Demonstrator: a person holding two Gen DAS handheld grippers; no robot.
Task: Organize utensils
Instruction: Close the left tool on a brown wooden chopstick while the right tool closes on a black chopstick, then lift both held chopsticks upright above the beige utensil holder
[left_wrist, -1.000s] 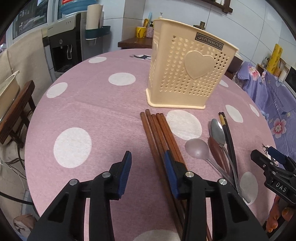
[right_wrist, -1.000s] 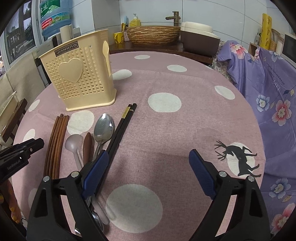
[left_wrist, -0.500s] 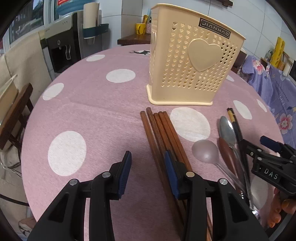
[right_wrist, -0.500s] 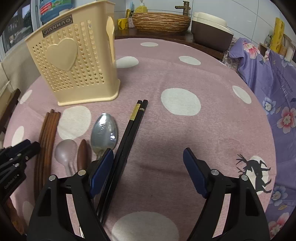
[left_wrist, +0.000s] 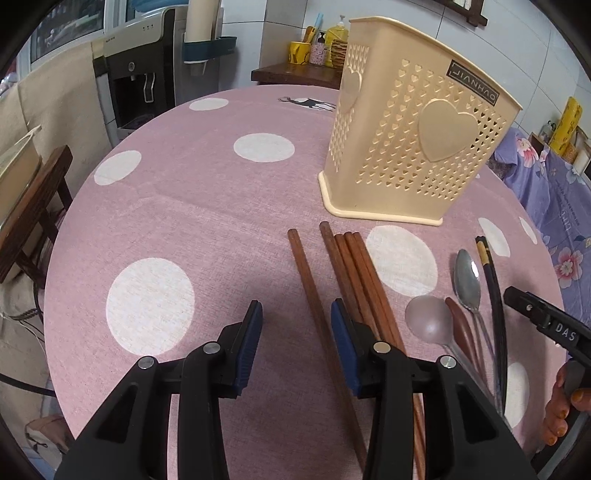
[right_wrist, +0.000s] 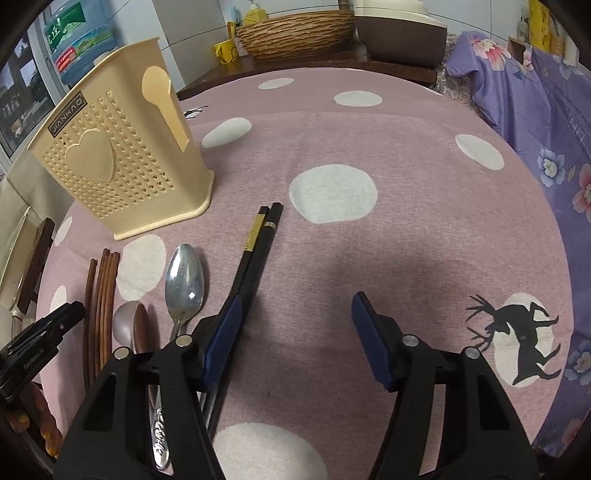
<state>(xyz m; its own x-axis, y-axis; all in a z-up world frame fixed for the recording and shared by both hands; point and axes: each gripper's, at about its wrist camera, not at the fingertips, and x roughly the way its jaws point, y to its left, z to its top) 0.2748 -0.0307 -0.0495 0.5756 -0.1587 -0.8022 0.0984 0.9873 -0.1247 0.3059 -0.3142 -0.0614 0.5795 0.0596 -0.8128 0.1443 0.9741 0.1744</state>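
Note:
A cream perforated utensil holder (left_wrist: 406, 147) (right_wrist: 122, 166) stands upright on the pink dotted tablecloth (left_wrist: 192, 206). In front of it lie brown wooden chopsticks (left_wrist: 354, 273) (right_wrist: 103, 291). One single brown chopstick (left_wrist: 306, 280) lies apart from them, between the jaws of my left gripper (left_wrist: 295, 325), which is open and does not press on it. To the right lie a grey spoon (left_wrist: 428, 321), a brown spoon (left_wrist: 460, 325), a metal spoon (right_wrist: 184, 280) and black chopsticks (right_wrist: 258, 240). My right gripper (right_wrist: 297, 317) is closing over bare cloth, its left finger over the black chopsticks.
A water dispenser (left_wrist: 140, 74) and a wooden chair (left_wrist: 33, 206) stand beyond the table's left edge. A purple floral cloth (right_wrist: 546, 110) lies off the right edge. A wicker basket (right_wrist: 295, 33) sits on a sideboard behind the table.
One brown chopstick has slid left, away from the bundle, and now lies between the left jaws. The right gripper has moved forward and lower, and its jaws have narrowed.

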